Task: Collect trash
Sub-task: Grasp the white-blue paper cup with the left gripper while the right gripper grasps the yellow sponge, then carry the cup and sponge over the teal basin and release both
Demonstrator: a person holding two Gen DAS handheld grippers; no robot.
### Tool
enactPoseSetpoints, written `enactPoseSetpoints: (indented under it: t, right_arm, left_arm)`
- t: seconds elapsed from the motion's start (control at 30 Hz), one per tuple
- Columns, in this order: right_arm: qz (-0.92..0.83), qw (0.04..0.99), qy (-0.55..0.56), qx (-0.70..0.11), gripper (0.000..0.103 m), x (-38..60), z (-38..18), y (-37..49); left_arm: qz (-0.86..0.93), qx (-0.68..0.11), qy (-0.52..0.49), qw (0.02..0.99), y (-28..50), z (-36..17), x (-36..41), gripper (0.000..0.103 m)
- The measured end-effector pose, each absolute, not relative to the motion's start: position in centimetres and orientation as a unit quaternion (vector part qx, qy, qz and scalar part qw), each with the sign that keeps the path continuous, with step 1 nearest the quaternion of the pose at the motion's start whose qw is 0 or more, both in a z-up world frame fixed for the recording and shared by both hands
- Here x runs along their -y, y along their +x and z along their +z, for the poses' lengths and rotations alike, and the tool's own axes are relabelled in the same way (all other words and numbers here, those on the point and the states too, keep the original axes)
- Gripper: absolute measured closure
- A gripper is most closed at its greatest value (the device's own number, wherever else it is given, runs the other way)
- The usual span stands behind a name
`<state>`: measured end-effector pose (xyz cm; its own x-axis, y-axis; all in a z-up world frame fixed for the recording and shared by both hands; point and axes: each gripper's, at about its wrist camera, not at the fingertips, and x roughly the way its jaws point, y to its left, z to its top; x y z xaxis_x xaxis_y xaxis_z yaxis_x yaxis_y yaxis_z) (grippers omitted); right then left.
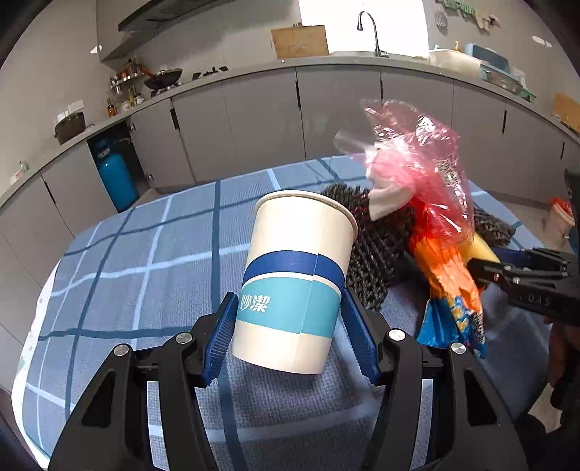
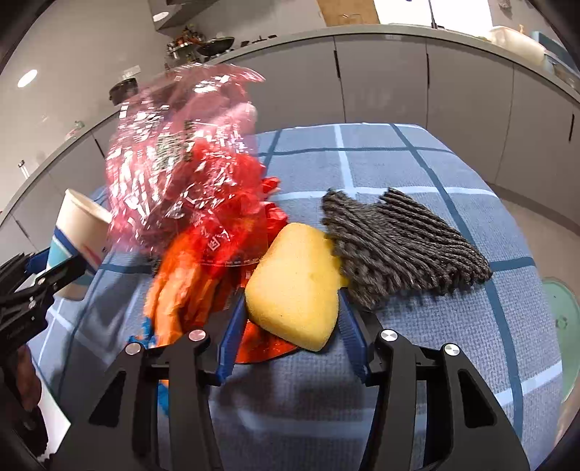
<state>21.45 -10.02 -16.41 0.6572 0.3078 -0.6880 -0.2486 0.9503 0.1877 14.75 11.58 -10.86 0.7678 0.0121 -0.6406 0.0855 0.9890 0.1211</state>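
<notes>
My left gripper (image 1: 288,319) is shut on a white paper cup (image 1: 295,279) with blue bands, held tilted above the blue checked tablecloth (image 1: 145,253). The cup also shows at the left of the right wrist view (image 2: 78,232). My right gripper (image 2: 290,326) is shut on a yellow sponge (image 2: 295,282) together with a bundle of red, pink and orange plastic wrappers (image 2: 192,188). In the left wrist view the bundle (image 1: 427,188) stands up to the right of the cup, with white tissue (image 1: 384,195) in it.
A dark grey knitted cloth (image 2: 402,250) lies on the table behind the sponge; it also shows behind the cup (image 1: 377,246). Grey kitchen cabinets (image 1: 261,119) and a counter with a sink tap (image 1: 373,32) run behind the table. A blue gas cylinder (image 1: 116,177) stands at the left.
</notes>
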Motion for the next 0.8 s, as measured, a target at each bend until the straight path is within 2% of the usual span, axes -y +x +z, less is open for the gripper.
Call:
enactPoseSetpoints:
  t: [0.5,0.8]
  right_arm:
    - [0.14,0.931,-0.001,-0.337,0.054,12.5,-12.3,15.3]
    - [0.077,0.947,0.007,-0.313,0.054,16.8,-10.8,14.8]
  left_arm:
    - [-0.018,-0.285,0.069,0.956,12.3,-5.8,-10.1,0.045]
    - [-0.022,-0.252,0.1,0.962,12.9,-4.0,-5.9,0.045]
